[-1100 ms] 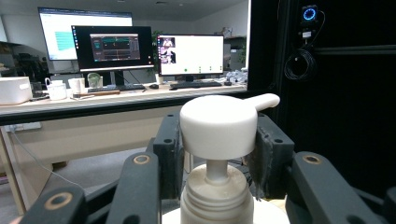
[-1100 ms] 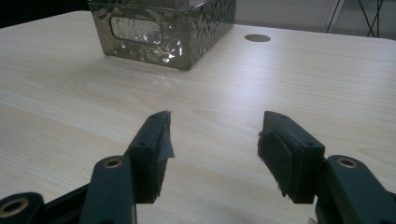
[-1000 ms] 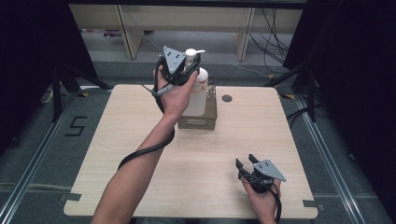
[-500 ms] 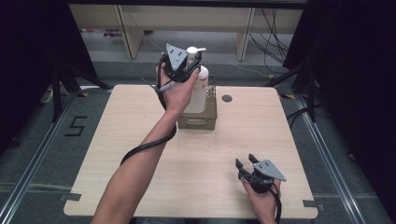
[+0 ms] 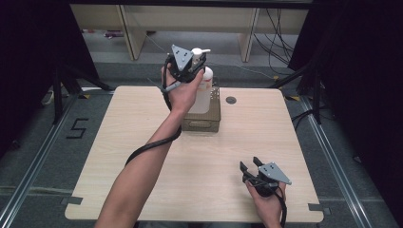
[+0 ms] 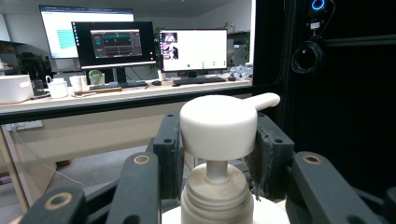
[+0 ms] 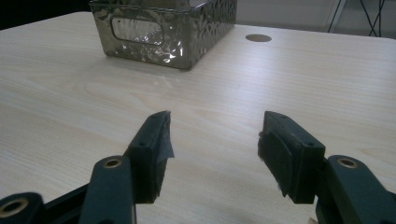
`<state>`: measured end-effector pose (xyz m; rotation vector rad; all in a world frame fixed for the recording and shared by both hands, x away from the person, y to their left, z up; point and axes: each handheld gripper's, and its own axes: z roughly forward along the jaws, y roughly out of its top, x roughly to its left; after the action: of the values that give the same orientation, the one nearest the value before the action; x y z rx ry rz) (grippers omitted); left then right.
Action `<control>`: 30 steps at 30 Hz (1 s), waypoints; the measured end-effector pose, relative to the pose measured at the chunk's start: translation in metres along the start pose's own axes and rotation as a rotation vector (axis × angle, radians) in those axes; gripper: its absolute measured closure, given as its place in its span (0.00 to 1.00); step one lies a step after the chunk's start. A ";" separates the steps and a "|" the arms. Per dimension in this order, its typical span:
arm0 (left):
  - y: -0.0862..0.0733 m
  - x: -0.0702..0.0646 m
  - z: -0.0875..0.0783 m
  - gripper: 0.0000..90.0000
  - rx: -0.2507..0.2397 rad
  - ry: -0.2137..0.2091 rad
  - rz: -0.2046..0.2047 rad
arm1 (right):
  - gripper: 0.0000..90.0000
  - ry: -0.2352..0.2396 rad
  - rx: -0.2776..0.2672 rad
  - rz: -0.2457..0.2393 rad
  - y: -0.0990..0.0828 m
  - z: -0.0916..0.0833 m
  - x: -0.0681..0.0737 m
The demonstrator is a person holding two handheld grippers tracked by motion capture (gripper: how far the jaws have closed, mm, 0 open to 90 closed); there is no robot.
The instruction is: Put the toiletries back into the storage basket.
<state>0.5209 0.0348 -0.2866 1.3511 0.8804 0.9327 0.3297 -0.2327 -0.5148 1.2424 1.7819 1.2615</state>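
High view — left claw (image 5: 194,66): I hold it up above the far edge of the surface (image 5: 142,142), clamped on the white pump bottle (image 5: 204,92) near its top.
High view — pump bottle: upright, its pump head showing just past my left claw; its lower part sits over the metal basket (image 5: 204,121). I cannot tell whether its base touches the basket floor.
High view — basket: at the middle of the far half of the surface, next to a small round dark hole (image 5: 231,100) in the wood.
High view — right claw (image 5: 251,165): low at the near right corner of the surface, well apart from the bottle and basket, jaws parted with nothing in them.

Left gripper view — my jaws: one on each side of the bottle's neck, pads against the pump head (image 6: 218,126) and collar — a firm grip.
Left gripper view — pump spout: points off to the right.
Left gripper view — background: a long desk (image 6: 121,95) with three lit monitors (image 6: 193,50), a keyboard and some cups.

Right gripper view — right claw (image 7: 215,140): jaws spread wide, bare surface (image 7: 70,98) between them — holding nothing.
Right gripper view — basket (image 7: 163,30): ahead and to the left, shiny hammered metal with a handle slot in its near wall.
Right gripper view — round hole (image 7: 258,38): beyond the basket, to its right.
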 end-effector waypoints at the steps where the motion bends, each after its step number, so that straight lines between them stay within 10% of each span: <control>1: 0.000 0.000 0.000 0.66 0.000 0.000 0.000 | 0.48 0.000 0.000 0.000 0.000 0.000 0.000; 30: -0.030 0.005 0.015 0.66 0.094 0.026 0.000 | 0.48 -0.001 -0.001 0.008 0.000 0.000 0.001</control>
<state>0.5375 0.0338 -0.3156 1.4215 0.9542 0.9204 0.3290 -0.2318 -0.5149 1.2505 1.7771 1.2657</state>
